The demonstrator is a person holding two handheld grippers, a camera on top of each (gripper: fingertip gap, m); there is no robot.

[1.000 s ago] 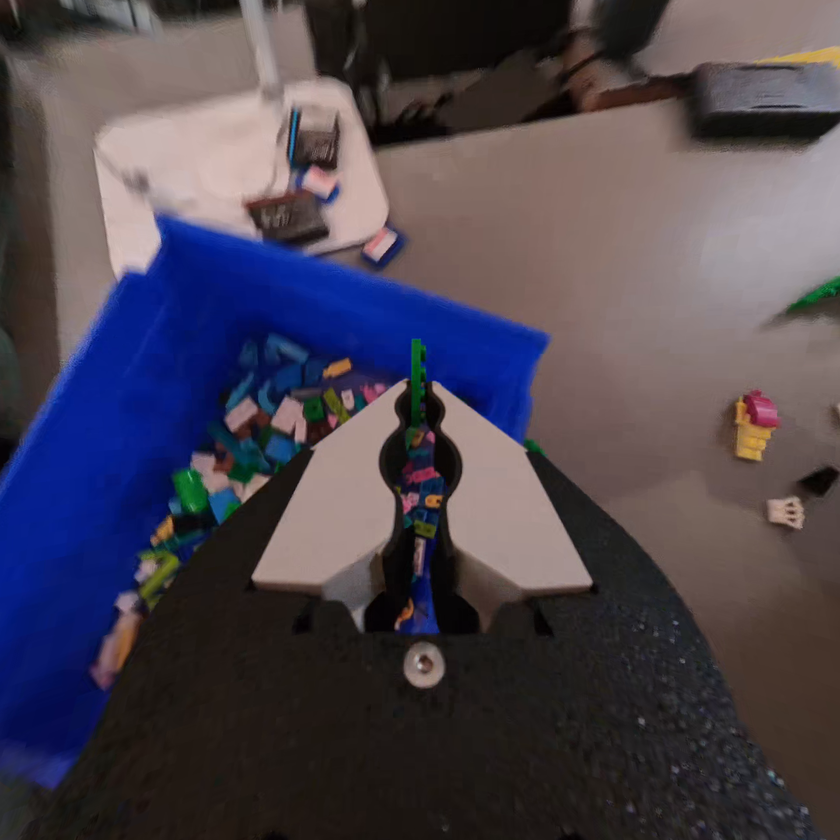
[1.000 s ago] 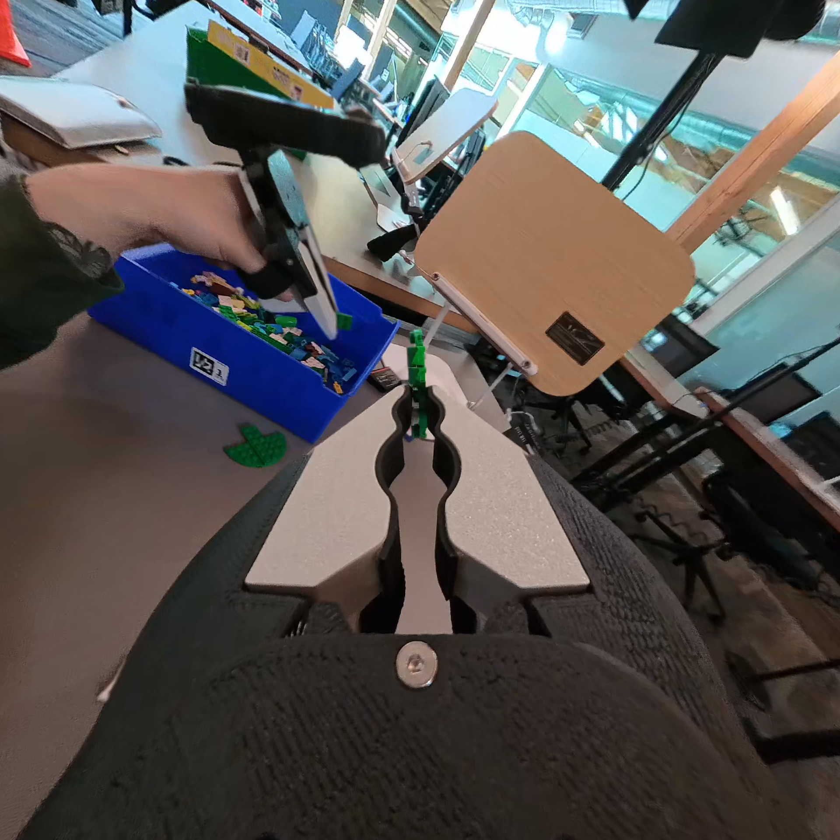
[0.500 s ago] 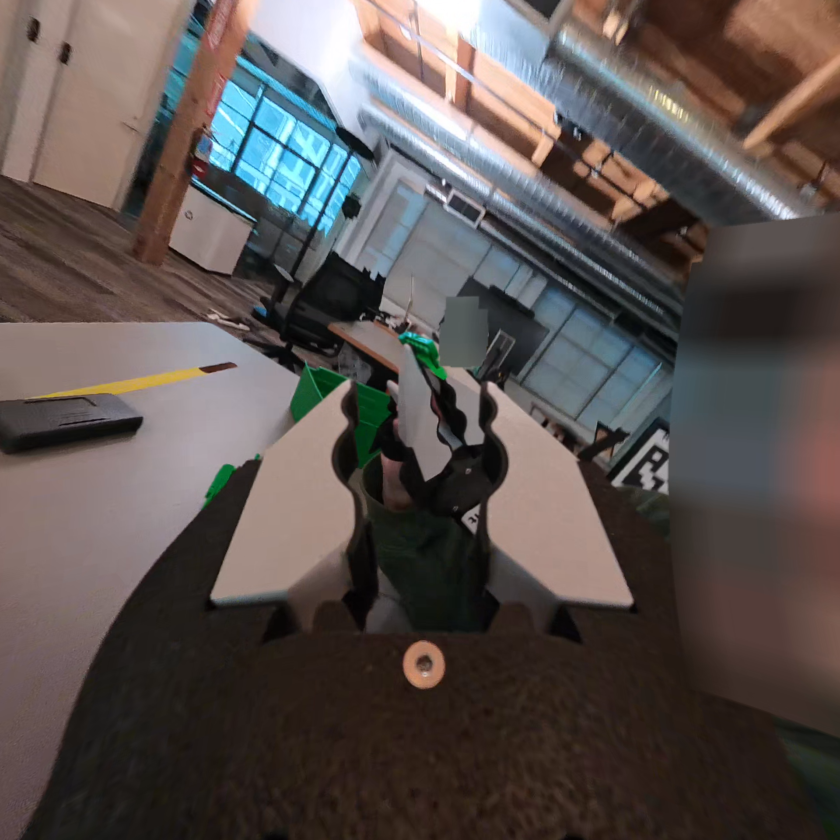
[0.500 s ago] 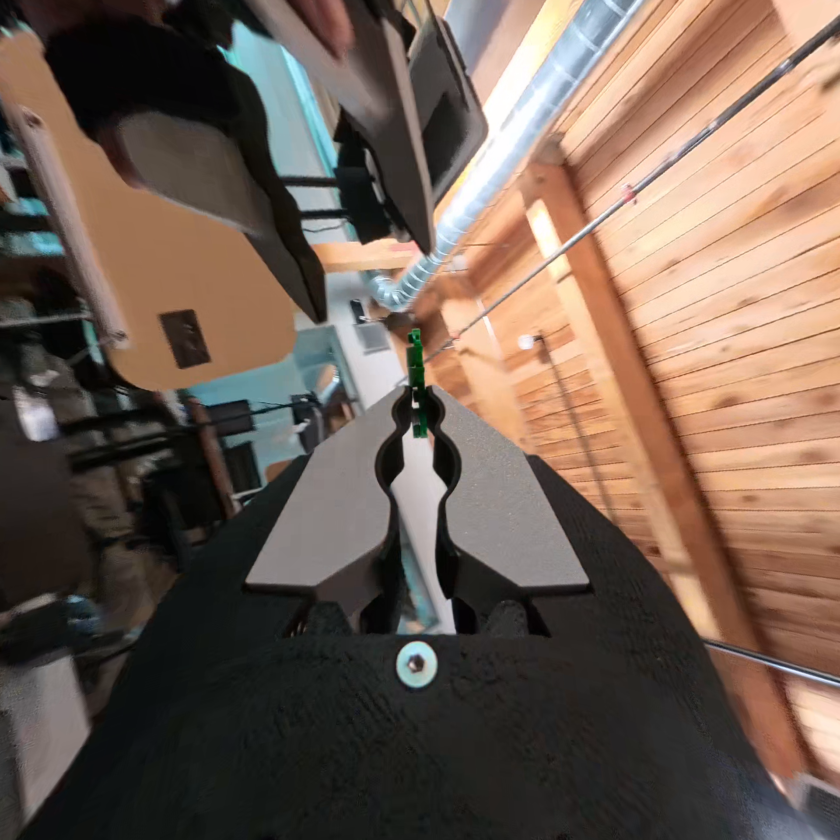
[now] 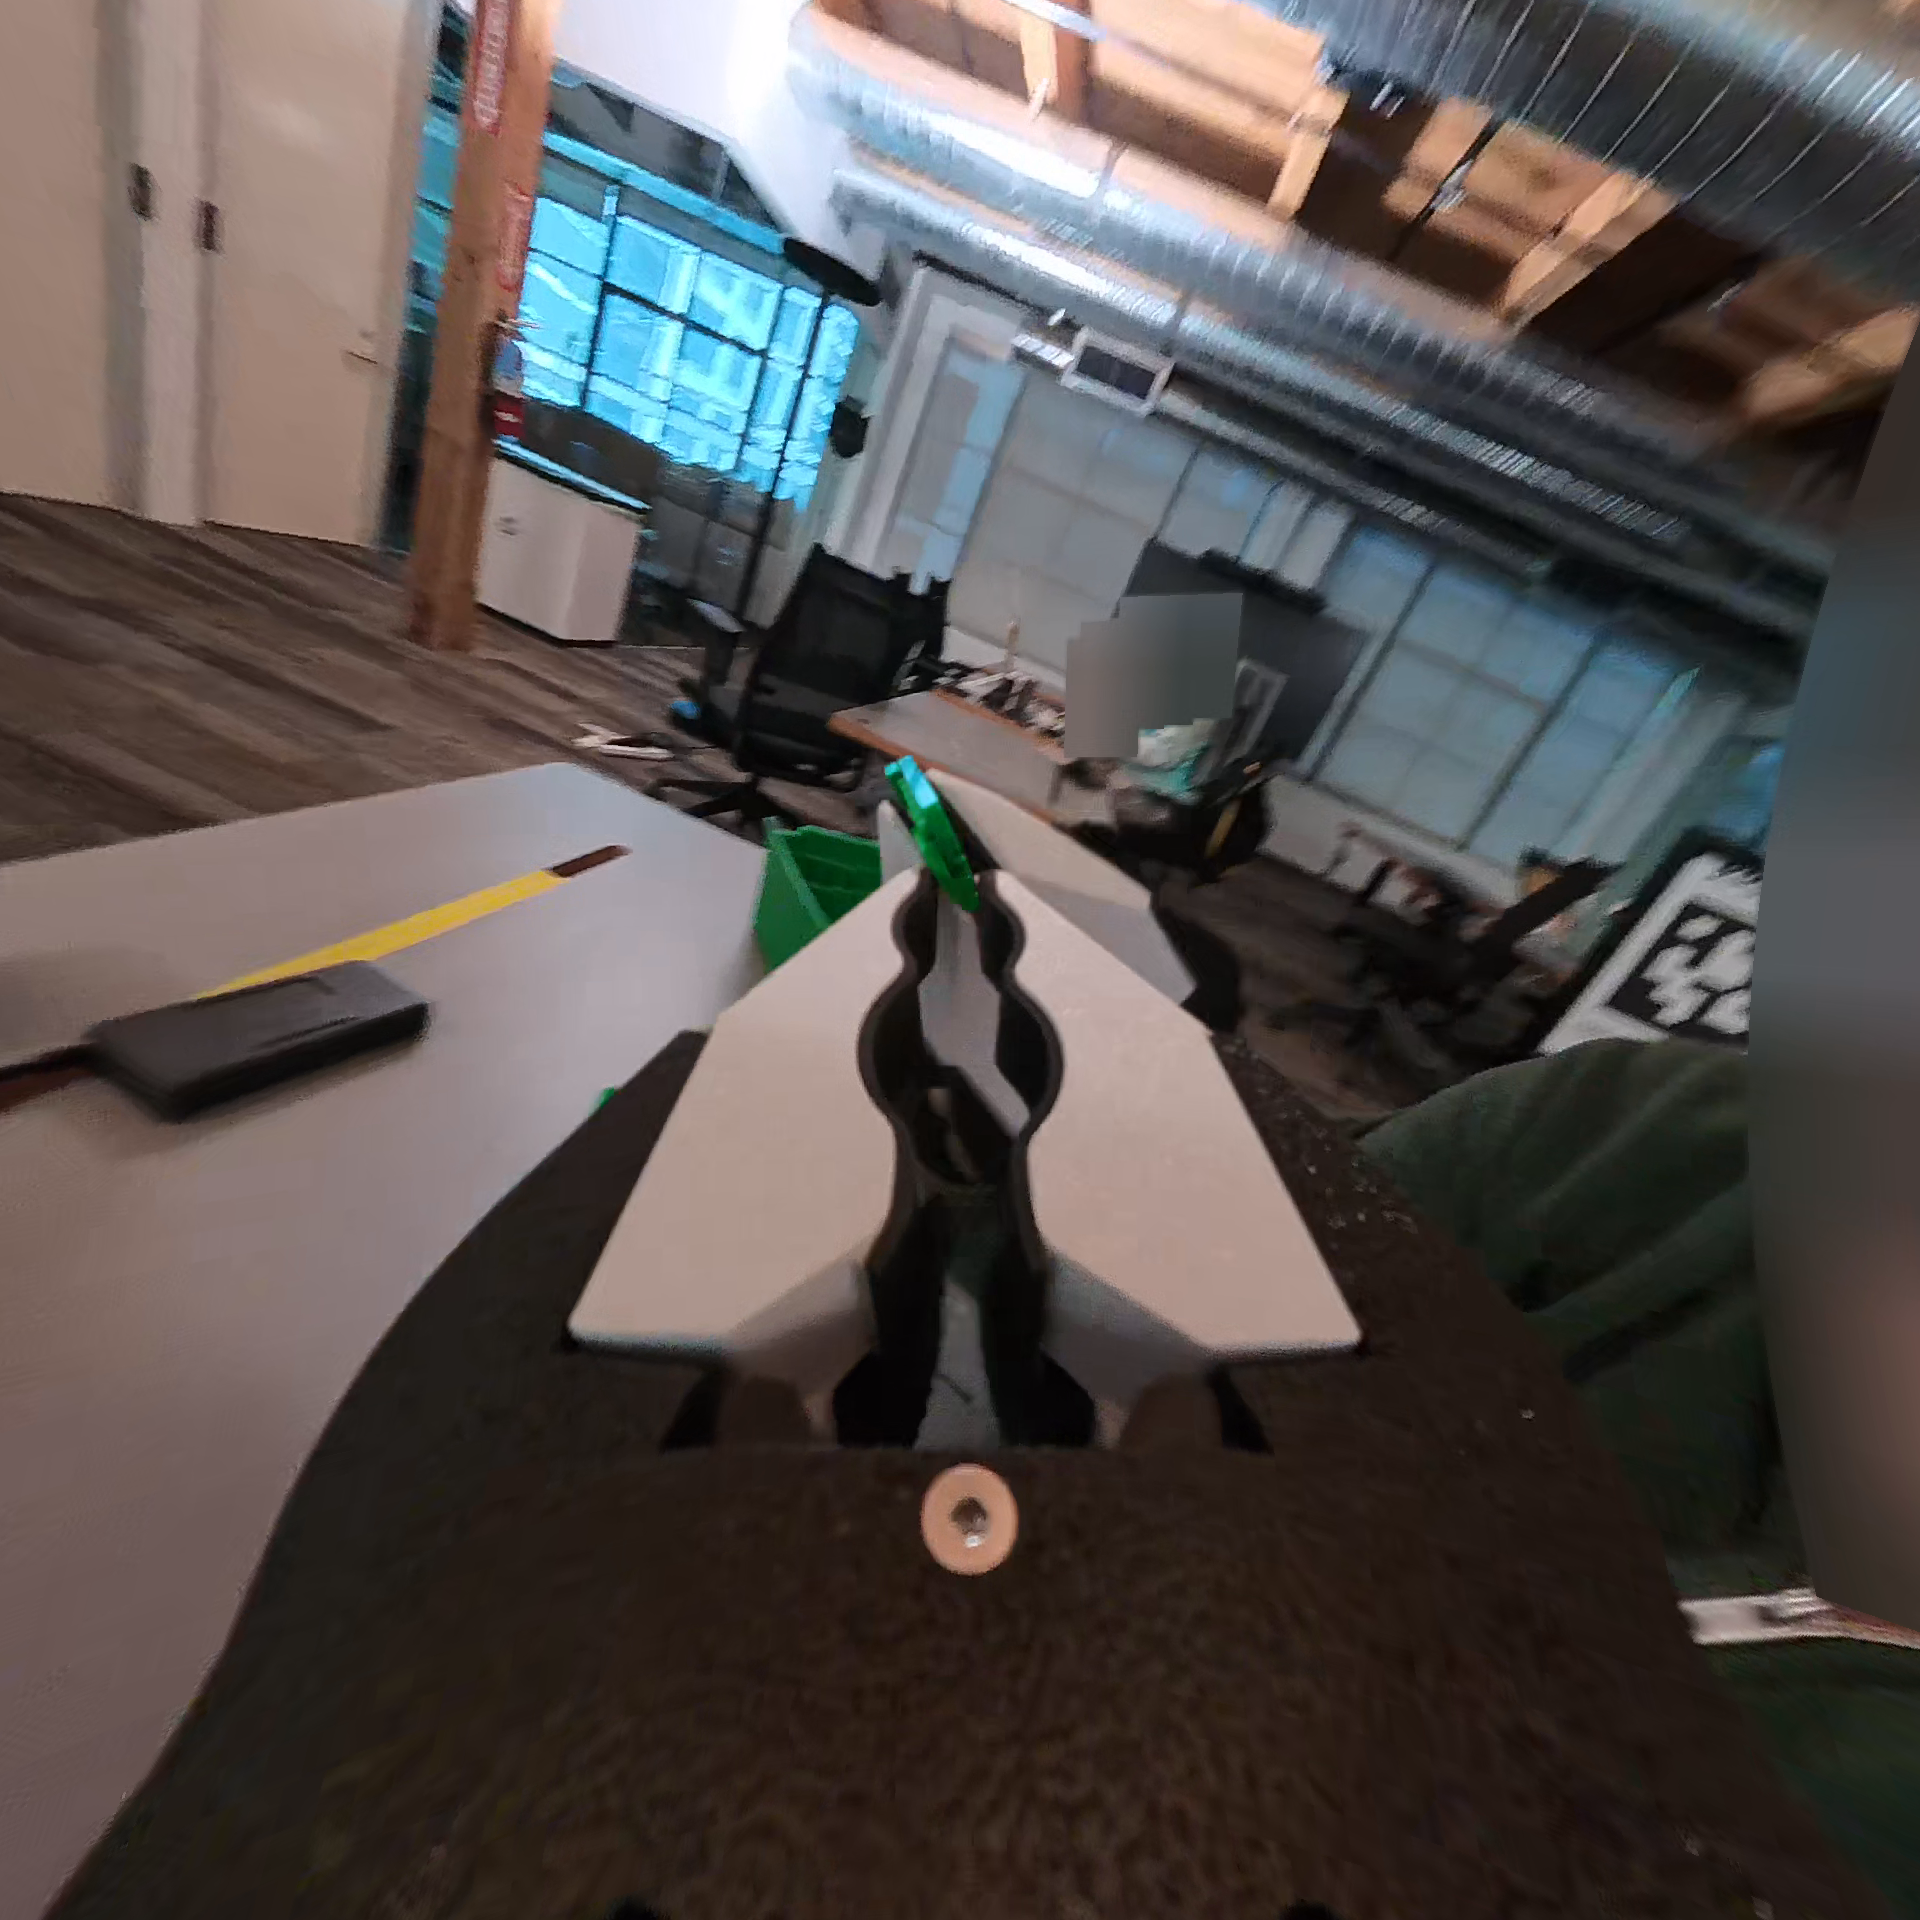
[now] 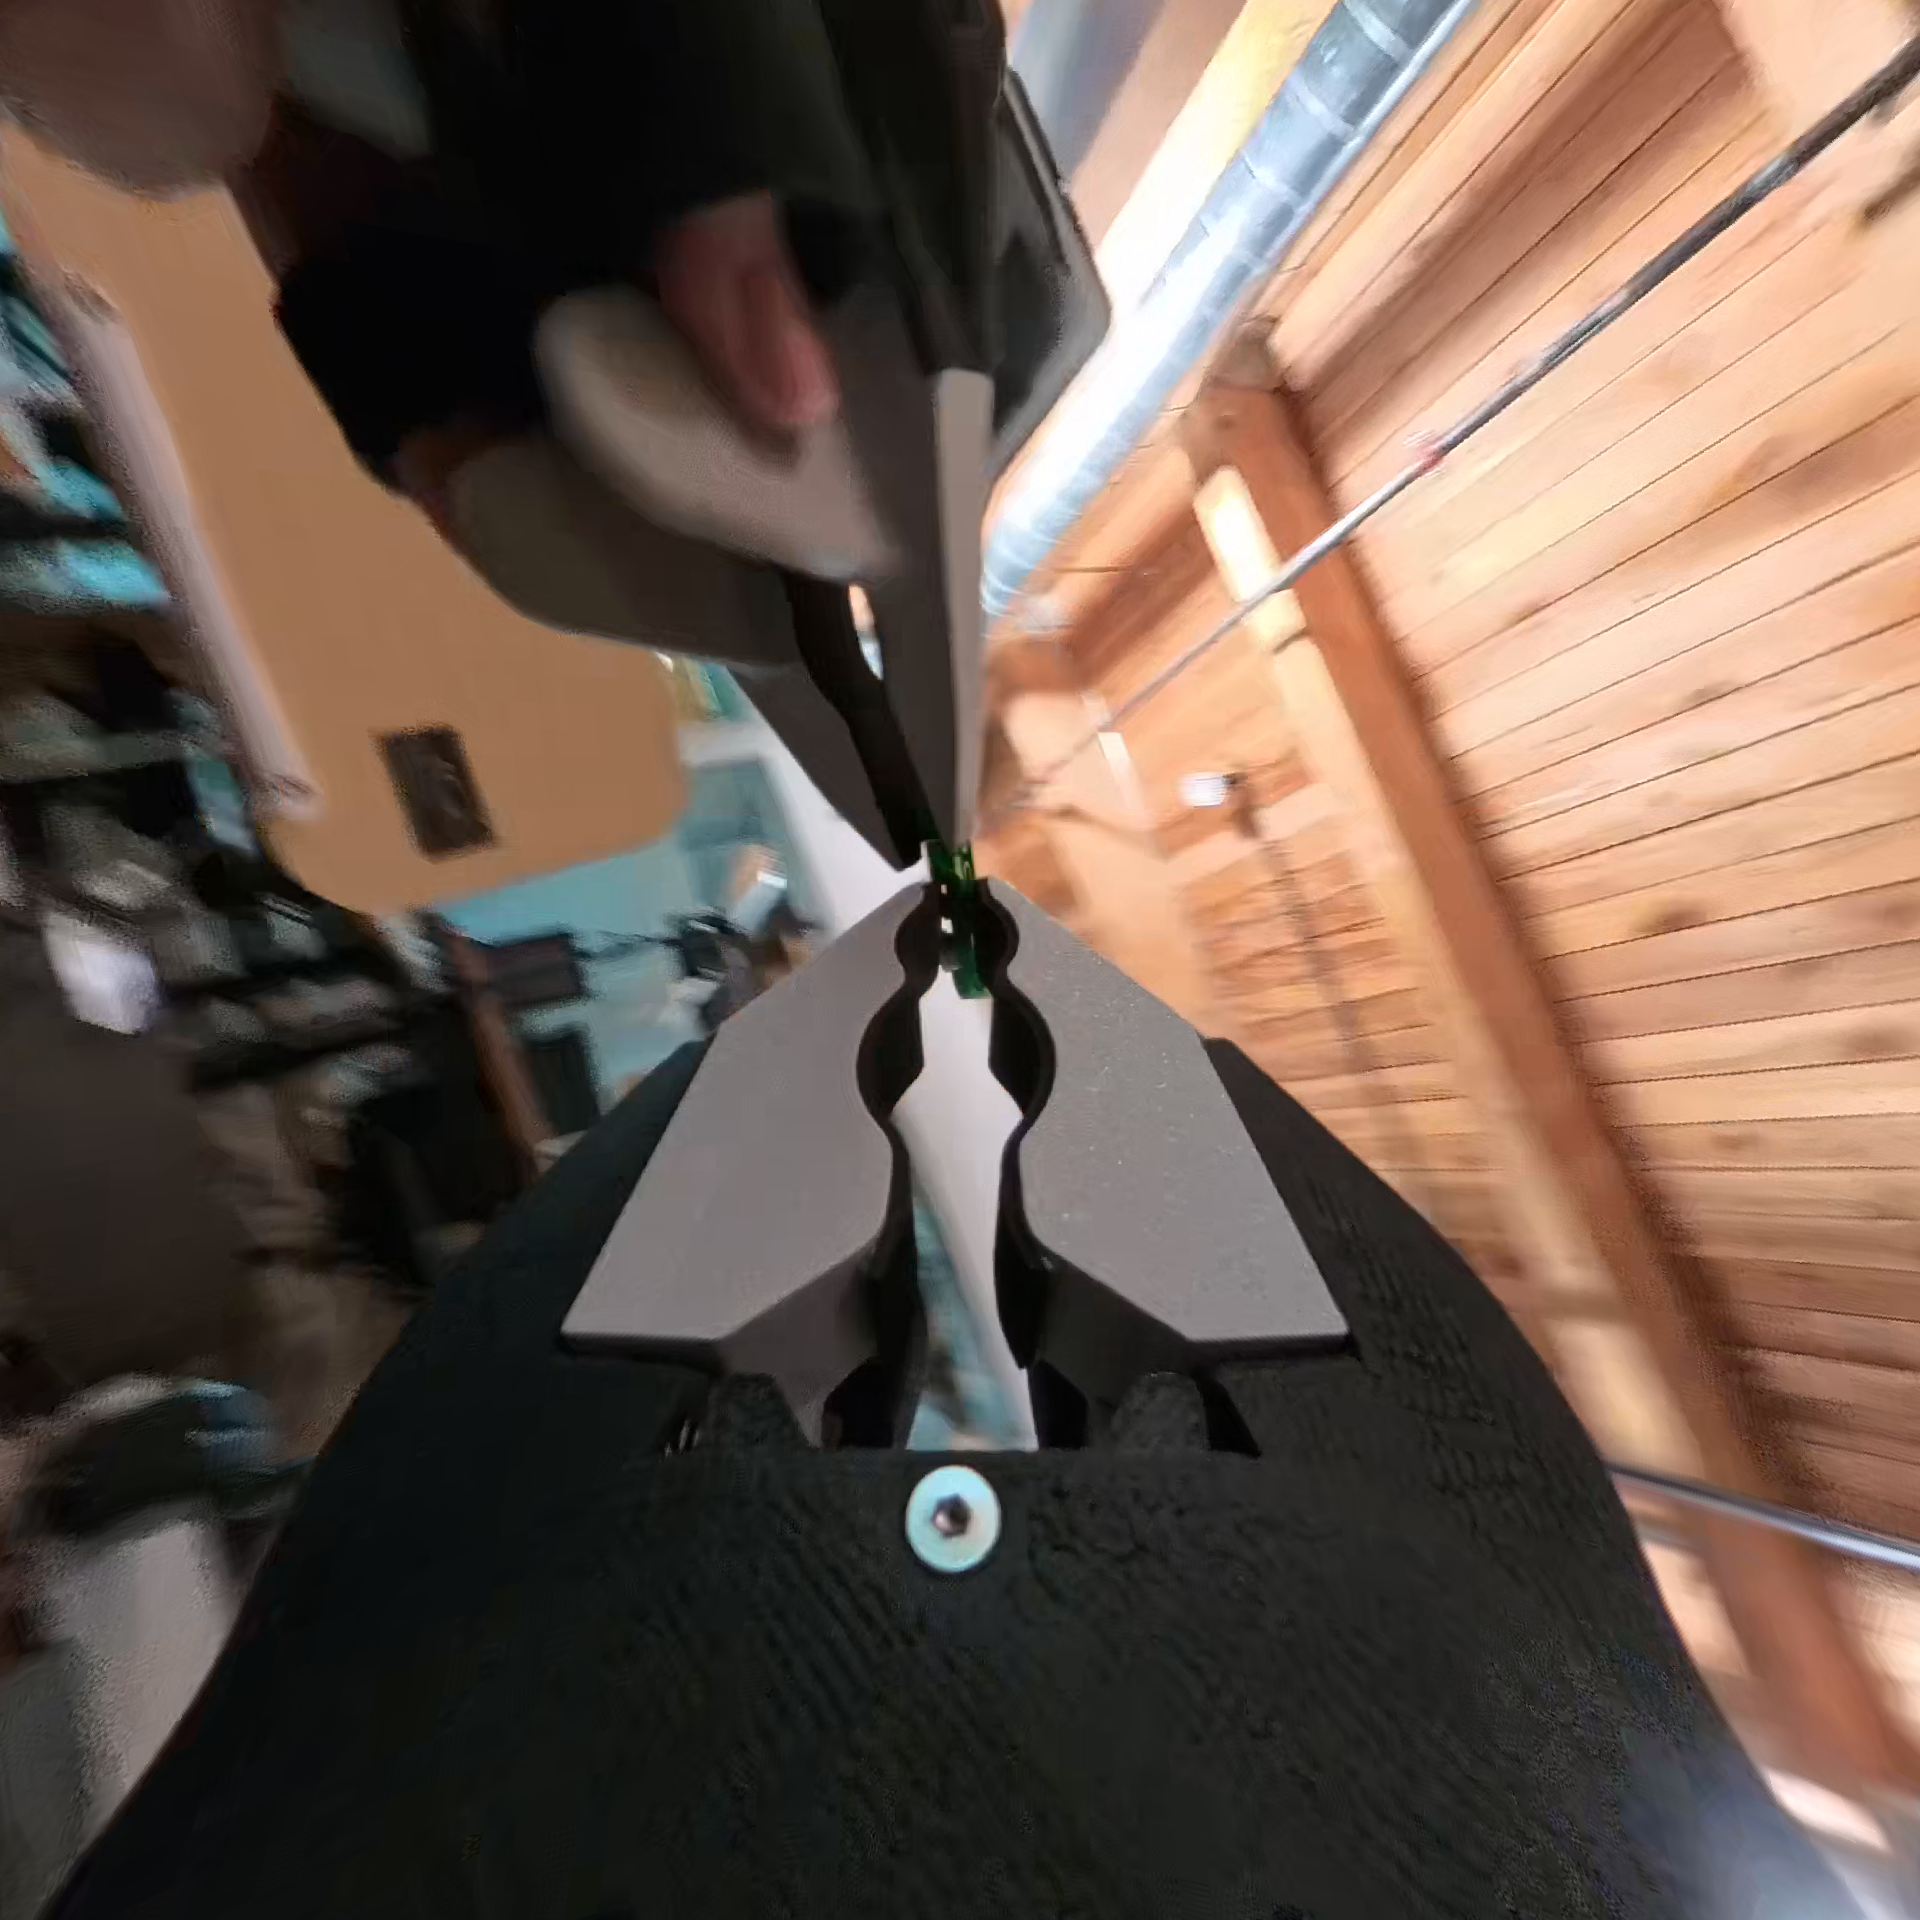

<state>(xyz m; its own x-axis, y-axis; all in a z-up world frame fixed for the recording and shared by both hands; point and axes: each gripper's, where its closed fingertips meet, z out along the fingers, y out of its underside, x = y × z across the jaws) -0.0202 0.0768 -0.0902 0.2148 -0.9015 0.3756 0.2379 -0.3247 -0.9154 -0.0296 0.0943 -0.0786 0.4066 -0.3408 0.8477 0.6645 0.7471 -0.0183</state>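
Both grippers are raised in the air and meet tip to tip. My right gripper is shut on a thin green brick piece that sticks out past its tips. My left gripper is closed at its tips on the same green piece, coming from the opposite side. In the right wrist view the left gripper's fingers come down from above, held by a hand. In the left wrist view the right gripper's grey finger shows just behind the tips.
A grey table lies lower left with a black flat case, a yellow strip and a green bin. A dark green sleeve is at the right. A wooden wall fills the right wrist view.
My left gripper left the blue bin, rose, stood open half a second ago, and is now closed on the green piece. My right gripper tilted upward, holding its piece throughout.
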